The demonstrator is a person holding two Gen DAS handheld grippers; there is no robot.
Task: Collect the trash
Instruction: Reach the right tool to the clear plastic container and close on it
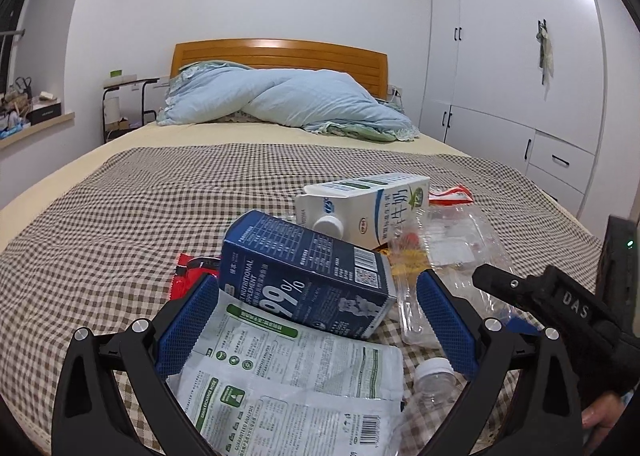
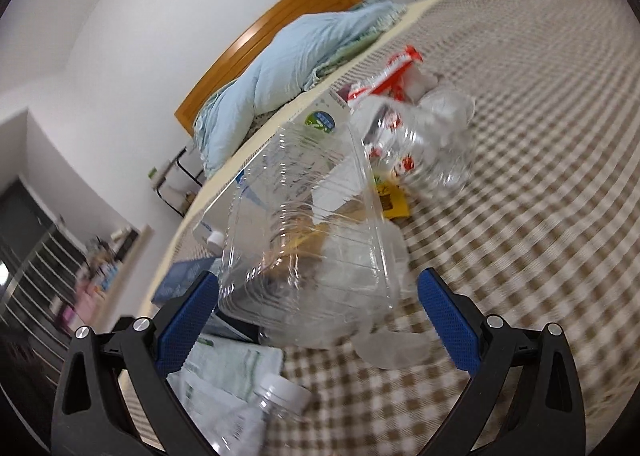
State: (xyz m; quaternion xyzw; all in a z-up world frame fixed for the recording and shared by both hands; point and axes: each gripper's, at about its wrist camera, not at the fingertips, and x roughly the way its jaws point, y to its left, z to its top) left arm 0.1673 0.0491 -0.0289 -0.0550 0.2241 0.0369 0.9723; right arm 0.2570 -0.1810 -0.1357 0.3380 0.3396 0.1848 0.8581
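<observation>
A: Why are both grippers spread wide with nothing held?

B: The trash heaped on the checked bedspread [image 1: 120, 195] is being straddled. The left gripper [image 1: 316, 320] frames the blue carton [image 1: 312, 276] at 12 o'clock; the right gripper [image 2: 316, 320] brackets the clear clamshell [image 2: 304, 256], likely for a grasp.

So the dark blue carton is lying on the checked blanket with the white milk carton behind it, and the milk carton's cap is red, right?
Not quite. The left wrist view shows the milk carton has a white cap, not red. The rest holds: the dark blue carton lies on the checked blanket with the milk carton behind it.
</observation>
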